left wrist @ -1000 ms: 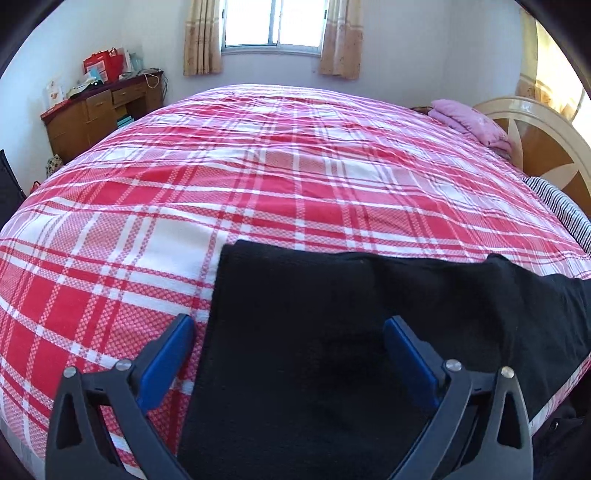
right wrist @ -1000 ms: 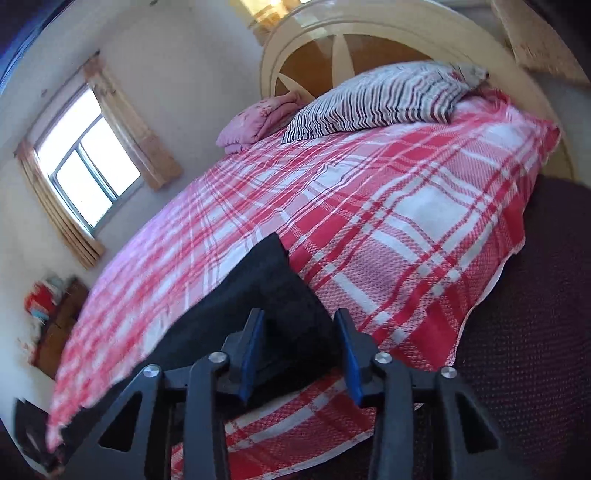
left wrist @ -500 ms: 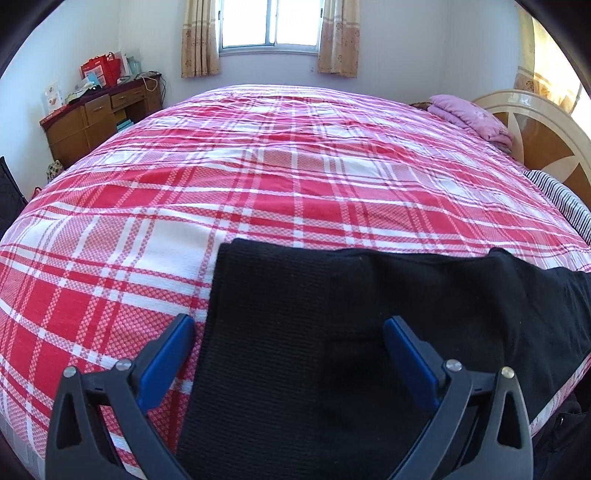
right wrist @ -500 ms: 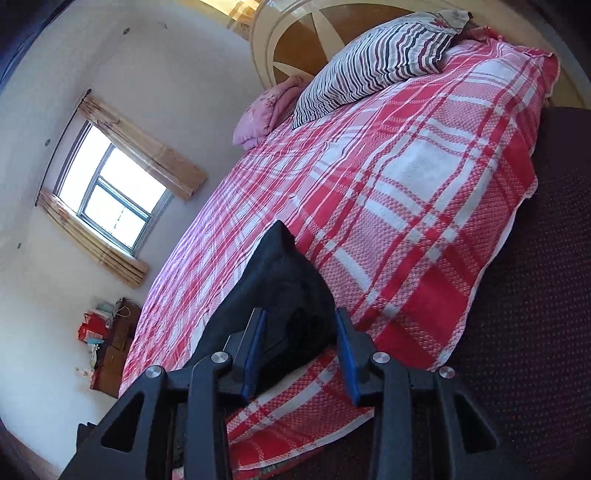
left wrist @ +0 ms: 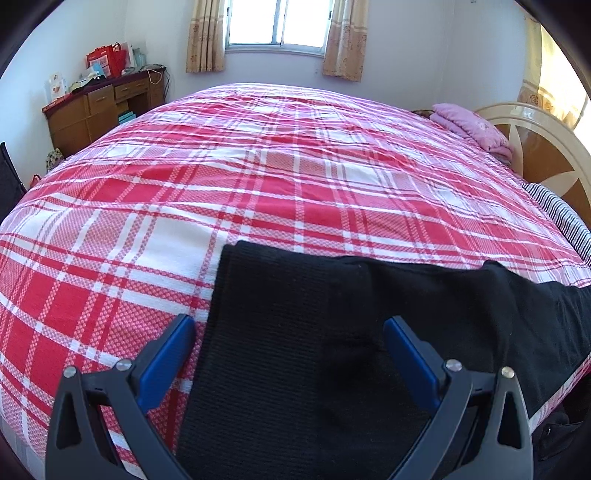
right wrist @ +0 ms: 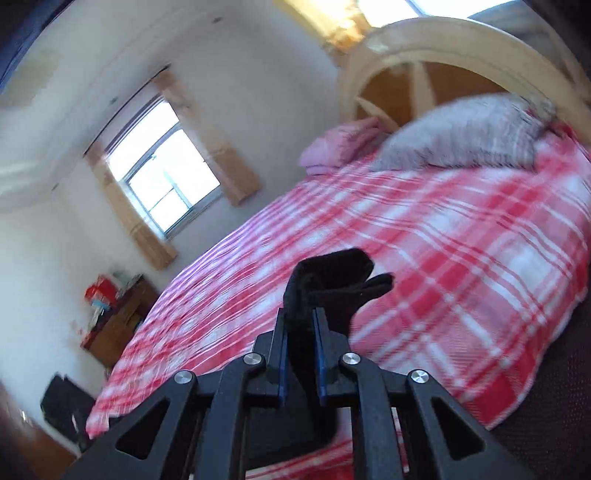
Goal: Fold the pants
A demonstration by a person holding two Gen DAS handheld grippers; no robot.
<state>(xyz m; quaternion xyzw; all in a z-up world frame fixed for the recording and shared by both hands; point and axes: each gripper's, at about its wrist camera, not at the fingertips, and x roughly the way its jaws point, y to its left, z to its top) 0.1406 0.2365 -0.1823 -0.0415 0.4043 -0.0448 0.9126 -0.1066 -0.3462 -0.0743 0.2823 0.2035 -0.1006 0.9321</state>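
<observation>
Since the earlier frames, the end of the black pants (right wrist: 325,284) has been lifted off the red plaid bedspread (right wrist: 461,258) by the right gripper (right wrist: 300,350), and the right view is now blurred and tilted differently. Its jaws, previously apart around the cloth, are closing, and the blue pads (right wrist: 320,354) are seen pressed on a bunch of the black fabric, which sticks up beyond the fingertips. Nothing is seen to have shifted in the left view.

Left gripper (left wrist: 288,354): jaws wide apart, held just above the pants (left wrist: 332,332); the left pad (left wrist: 166,362) is over the bedspread (left wrist: 258,166), the right pad over the black cloth. No contact can be made out.

Pants position: spread flat along the near edge of the bed, running off to the right.

Noted in the background: striped pillow (right wrist: 461,136) and pink folded blanket (left wrist: 469,125) by the headboard (right wrist: 424,48), window (left wrist: 280,22), wooden desk (left wrist: 99,107) at far left.
</observation>
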